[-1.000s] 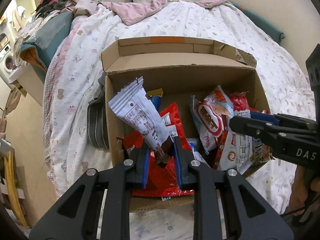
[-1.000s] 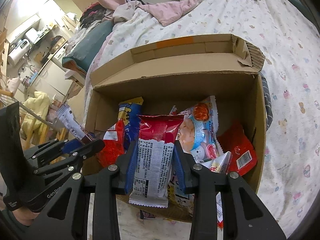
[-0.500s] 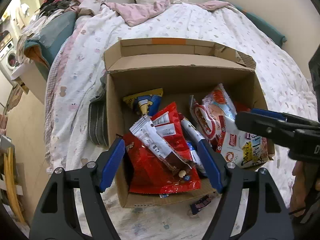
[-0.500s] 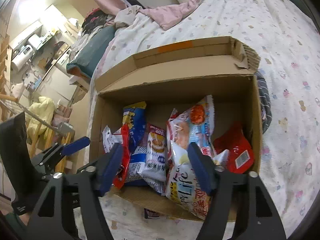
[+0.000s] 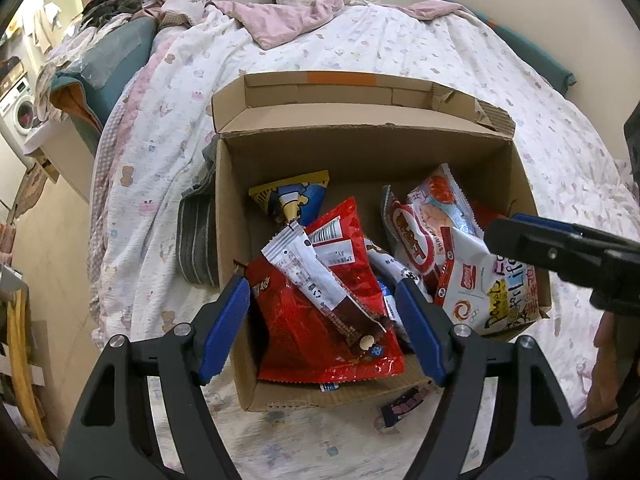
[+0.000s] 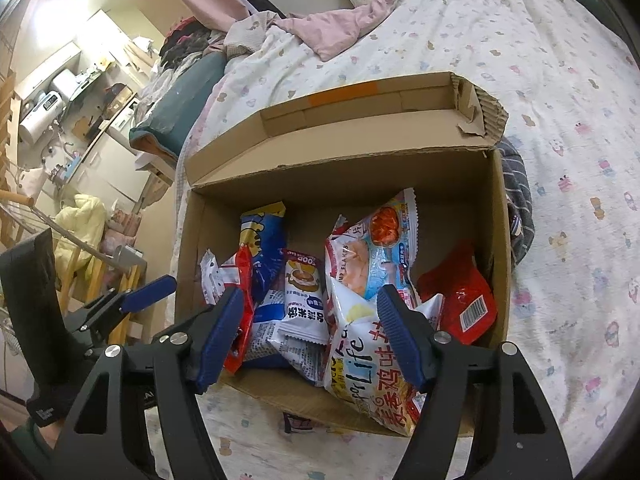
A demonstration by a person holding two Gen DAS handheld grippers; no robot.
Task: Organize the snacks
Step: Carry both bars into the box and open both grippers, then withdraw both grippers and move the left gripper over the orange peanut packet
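An open cardboard box (image 5: 360, 156) (image 6: 344, 184) full of snack packets sits on the bed. A white-and-brown bar wrapper (image 5: 316, 280) lies on a big red bag (image 5: 320, 332) in its front left. A white snack packet (image 6: 304, 300) and a large white "Life" bag (image 6: 368, 360) (image 5: 492, 292) lean at the front. My left gripper (image 5: 322, 320) is open and empty above the box's front left. My right gripper (image 6: 308, 332) is open and empty above the front edge. Each gripper shows at the side of the other's view (image 5: 560, 252) (image 6: 132, 300).
A small dark packet (image 5: 404, 400) (image 6: 296, 420) lies on the bed in front of the box. Striped grey cloth (image 5: 196, 244) (image 6: 516, 216) is tucked beside the box. Pink blanket and pillow lie at the bed's far end. Floor and furniture are on the left.
Both grippers opened and let go: the left dropped the bar wrapper onto the red bag, the right dropped its white packet into the box. Both then drew back slightly.
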